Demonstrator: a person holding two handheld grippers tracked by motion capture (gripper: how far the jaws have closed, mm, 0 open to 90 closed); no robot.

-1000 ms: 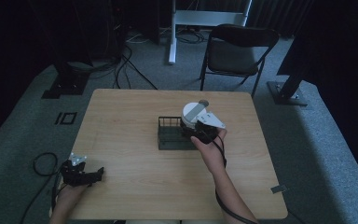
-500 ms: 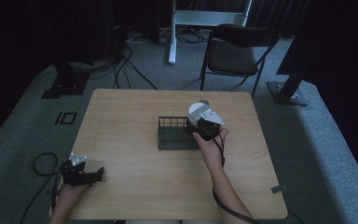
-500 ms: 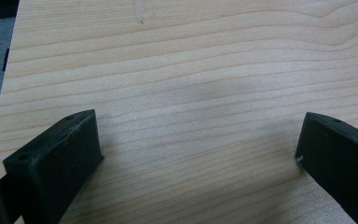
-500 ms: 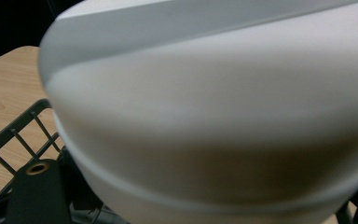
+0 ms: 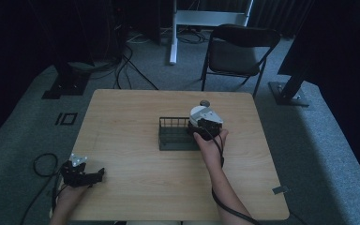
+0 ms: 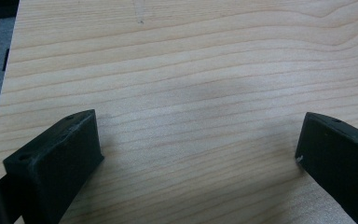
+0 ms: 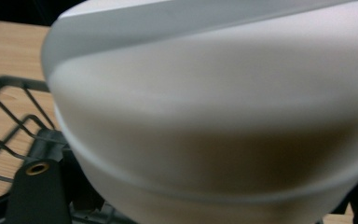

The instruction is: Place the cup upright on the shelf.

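Right gripper (image 5: pixel 205 123) holds a white bowl (image 5: pixel 200 113), jaws clamped on its rim; in the right gripper view the bowl (image 7: pixel 214 116) looms right at the lens, tilted, with the black wire rack (image 7: pixel 14 126) below and left of it. From the high view the bowl sits over the right end of the rack (image 5: pixel 178 136), mid-desk, tipped on edge rather than flat. Compared with a second ago the hand has drifted slightly right and lower, bringing the bowl closer to the rack's end slot. Likely reading: the bowl is being stood in the rack and is nearly seated, not yet let go. Cannot tell if it touches the wires. Left gripper (image 5: pixel 82 173) rests at the near-left desk (image 5: pixel 122 117) corner, unchanged, jaws spread wide over bare wood, holding nothing. A small round object (image 5: pixel 205 103) lies just beyond the bowl; a chair (image 5: pixel 239 51) stands past the desk.
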